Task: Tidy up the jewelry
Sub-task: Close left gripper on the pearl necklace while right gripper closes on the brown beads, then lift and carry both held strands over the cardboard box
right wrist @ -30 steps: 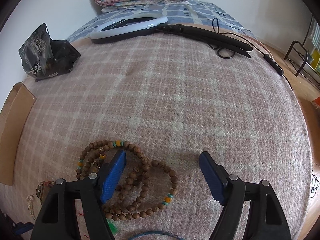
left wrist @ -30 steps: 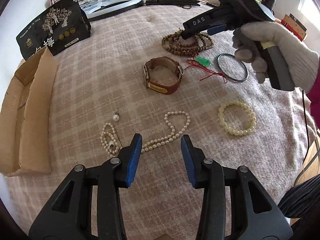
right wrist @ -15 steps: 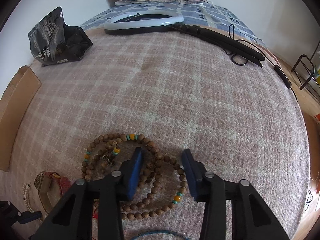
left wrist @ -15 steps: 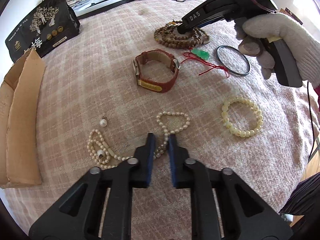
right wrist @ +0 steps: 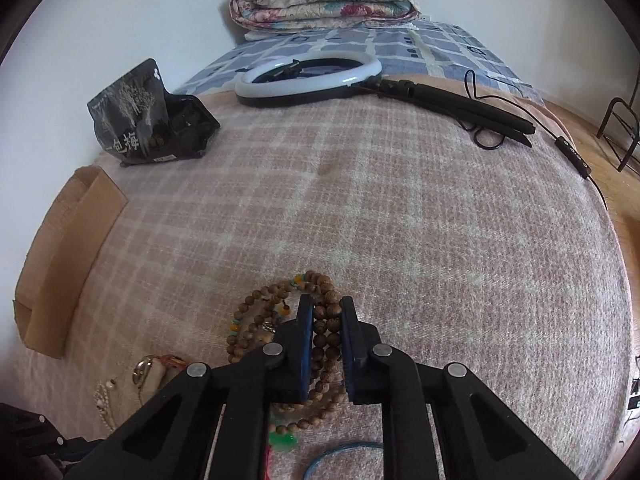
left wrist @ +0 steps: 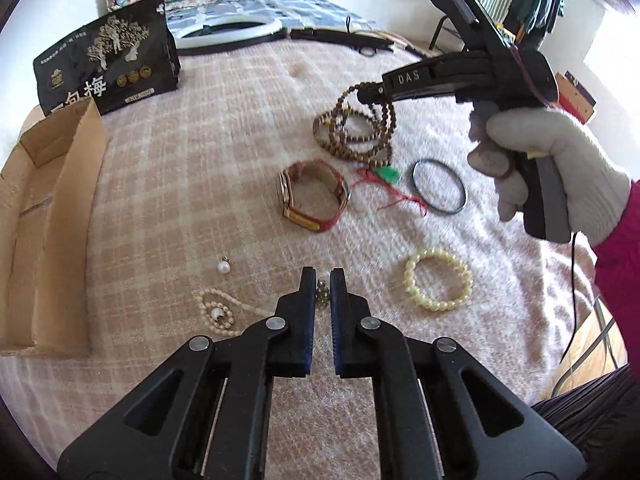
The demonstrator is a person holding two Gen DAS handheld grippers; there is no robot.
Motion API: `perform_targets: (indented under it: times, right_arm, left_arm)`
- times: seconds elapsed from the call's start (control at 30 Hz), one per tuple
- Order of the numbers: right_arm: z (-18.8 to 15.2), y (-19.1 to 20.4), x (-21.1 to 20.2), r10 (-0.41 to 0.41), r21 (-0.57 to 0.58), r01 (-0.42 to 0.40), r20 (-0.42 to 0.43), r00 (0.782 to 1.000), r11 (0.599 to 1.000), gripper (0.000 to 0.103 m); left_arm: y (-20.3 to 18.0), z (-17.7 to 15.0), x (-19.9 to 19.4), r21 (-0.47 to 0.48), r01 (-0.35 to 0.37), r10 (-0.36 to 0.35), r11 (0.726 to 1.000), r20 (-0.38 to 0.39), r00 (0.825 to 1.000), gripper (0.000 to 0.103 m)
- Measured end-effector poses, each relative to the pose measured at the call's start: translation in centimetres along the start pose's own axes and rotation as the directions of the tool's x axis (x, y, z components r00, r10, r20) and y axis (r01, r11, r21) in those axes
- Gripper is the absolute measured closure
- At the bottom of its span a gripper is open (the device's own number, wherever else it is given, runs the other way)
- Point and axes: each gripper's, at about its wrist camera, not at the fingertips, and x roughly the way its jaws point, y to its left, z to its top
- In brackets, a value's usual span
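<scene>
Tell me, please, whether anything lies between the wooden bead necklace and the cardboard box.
Nothing visible does: the wooden bead necklace, clamped in the right gripper, faces bare blanket up to the cardboard box; the watch lies nearer.

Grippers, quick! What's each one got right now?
Left gripper: shut on the pearl necklace.
Right gripper: shut on the wooden bead necklace.

White wall (right wrist: 120, 20), plaid-blanketed bed (right wrist: 400, 220).
</scene>
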Motion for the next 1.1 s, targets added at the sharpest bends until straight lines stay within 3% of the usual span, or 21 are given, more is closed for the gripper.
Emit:
perform_targets:
  times: [0.33,0.57,0.83,1.1]
  right_arm:
    - [0.4,2.8,-6.2,0.024,-0.029,-0.021,0.100,0.995,0.999,0.093]
    - [1.0,4.1,-11.9,0.007,-0.012,-0.004,0.214,0.977,1.000,0.093]
    - [2.2,6.5,-17.4,0.010,-0.014,-0.006,0.320,0.947,1.000,0.093]
    - [3.6,11.3,-19.1,0.076,-0.067,-0.055,0.356,0.931,0.996,0.093]
  left_arm:
    - [1.5,1.1,-5.2,-0.059,0.048,-0.041,0.997,0.113,0.993,0.098]
    - [2.7,2.1,-9.8,-0.083,0.086,-0.067,0.993,0.212,0.975,0.098]
    - [4.7,2.9,-14.1,-0.124,0.095,-0.053,0.988,0.305,0.951,0.098]
    - [7.9,2.8,-16.8,-0.183,0.082,-0.011,0.980,0.358,0.934,0.098]
